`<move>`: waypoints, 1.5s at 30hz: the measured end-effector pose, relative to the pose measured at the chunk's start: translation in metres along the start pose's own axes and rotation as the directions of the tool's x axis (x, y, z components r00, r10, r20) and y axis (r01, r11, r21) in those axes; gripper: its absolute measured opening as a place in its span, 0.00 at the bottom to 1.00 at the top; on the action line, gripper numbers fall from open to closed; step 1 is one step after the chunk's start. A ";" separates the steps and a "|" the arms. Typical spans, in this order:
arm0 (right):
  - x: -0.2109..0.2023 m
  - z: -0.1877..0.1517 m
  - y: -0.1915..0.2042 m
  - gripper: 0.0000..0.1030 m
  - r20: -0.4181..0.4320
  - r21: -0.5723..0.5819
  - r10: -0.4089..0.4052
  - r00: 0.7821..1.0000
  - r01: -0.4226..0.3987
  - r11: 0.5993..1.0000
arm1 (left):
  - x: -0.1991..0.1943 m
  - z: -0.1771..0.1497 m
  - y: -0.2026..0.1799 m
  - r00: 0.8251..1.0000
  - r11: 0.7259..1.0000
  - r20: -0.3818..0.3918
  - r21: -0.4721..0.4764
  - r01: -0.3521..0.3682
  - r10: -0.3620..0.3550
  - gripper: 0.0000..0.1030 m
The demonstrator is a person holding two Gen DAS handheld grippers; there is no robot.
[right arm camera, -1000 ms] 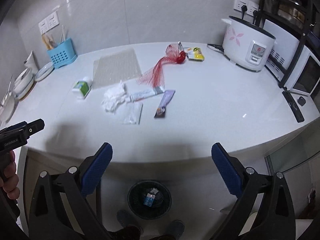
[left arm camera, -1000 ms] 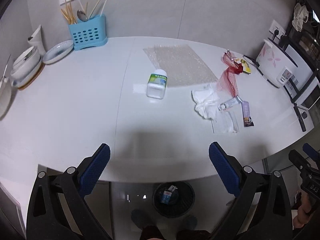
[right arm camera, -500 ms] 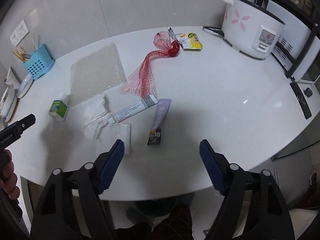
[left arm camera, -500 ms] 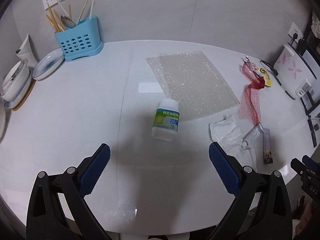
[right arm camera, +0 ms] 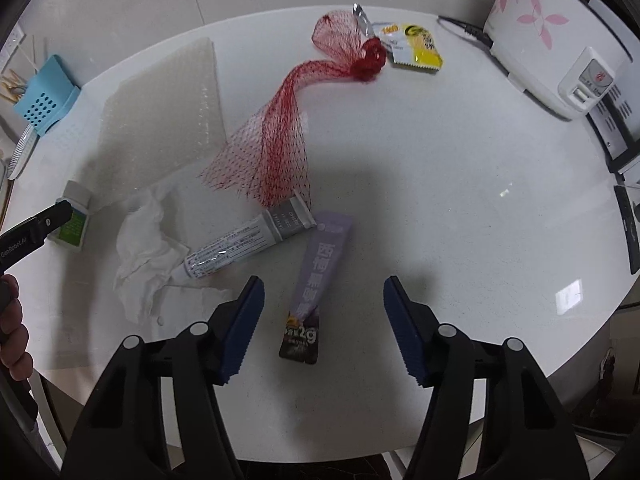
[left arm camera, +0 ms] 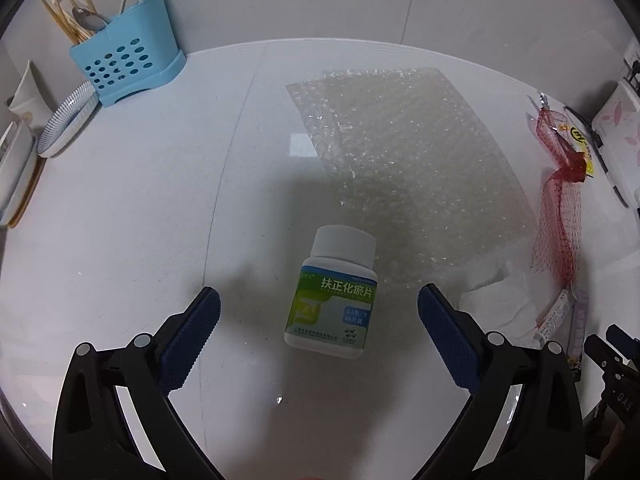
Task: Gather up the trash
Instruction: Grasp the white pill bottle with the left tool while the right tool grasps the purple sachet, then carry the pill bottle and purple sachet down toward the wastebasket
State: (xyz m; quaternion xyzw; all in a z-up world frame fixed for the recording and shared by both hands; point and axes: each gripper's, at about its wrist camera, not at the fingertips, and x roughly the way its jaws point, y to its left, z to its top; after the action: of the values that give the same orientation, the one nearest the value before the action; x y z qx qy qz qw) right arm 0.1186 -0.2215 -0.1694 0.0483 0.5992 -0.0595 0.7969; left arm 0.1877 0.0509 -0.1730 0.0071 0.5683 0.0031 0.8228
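A white pill bottle (left arm camera: 334,296) with a green label lies on the white table, between the fingers of my open left gripper (left arm camera: 319,328); it also shows in the right wrist view (right arm camera: 74,220). A purple sachet (right arm camera: 318,280) lies between the fingers of my open right gripper (right arm camera: 323,328). Beside it lie a grey tube (right arm camera: 244,246), a crumpled tissue (right arm camera: 144,248), a red net bag (right arm camera: 280,136) and a yellow packet (right arm camera: 414,50). A bubble wrap sheet (left arm camera: 404,160) lies beyond the bottle.
A blue cutlery holder (left arm camera: 126,66) and stacked plates (left arm camera: 66,120) stand at the back left. A white rice cooker (right arm camera: 552,40) stands at the back right. The table's front edge (right arm camera: 560,372) curves close under my right gripper.
Both grippers have moved forward over the table and down. The bottle now sits between the left fingers and the sachet between the right fingers. The floor bin has left view.
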 end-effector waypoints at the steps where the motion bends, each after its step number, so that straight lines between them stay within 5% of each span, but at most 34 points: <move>1: 0.003 0.001 0.000 0.52 -0.013 0.005 0.001 1.000 -0.001 1.000 | 0.003 0.002 0.001 1.000 1.000 -0.006 -0.004 -0.006 0.006 0.94; 10: 0.026 0.006 -0.002 0.31 -0.109 0.049 0.011 0.994 -0.005 0.999 | 0.021 0.004 -0.001 0.997 0.999 -0.066 0.015 -0.048 0.048 0.82; 14: 0.029 0.008 -0.002 0.16 -0.117 0.062 0.004 0.993 0.003 0.998 | 0.027 0.002 0.003 0.992 0.998 -0.109 0.006 -0.067 0.068 0.58; 18: 0.030 0.009 -0.006 0.12 -0.117 0.088 0.015 0.993 -0.005 0.996 | 0.026 0.002 0.008 0.991 0.999 -0.119 0.002 -0.054 0.054 0.41; 34: -0.009 -0.007 -0.005 0.11 -0.016 0.102 -0.012 1.000 0.013 0.995 | -0.032 -0.020 0.020 1.000 1.000 -0.002 -0.023 -0.003 0.003 0.40; 45: -0.057 -0.050 0.004 0.10 0.087 0.130 0.001 0.996 -0.013 0.991 | -0.074 -0.063 0.036 0.998 0.999 0.047 0.005 0.050 -0.050 0.40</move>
State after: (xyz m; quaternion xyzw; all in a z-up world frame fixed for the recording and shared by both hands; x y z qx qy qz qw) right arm 0.0566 -0.2085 -0.1288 0.0998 0.5586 -0.0978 0.8176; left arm 0.1029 0.0865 -0.1252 -0.0052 0.5486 -0.0187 0.8358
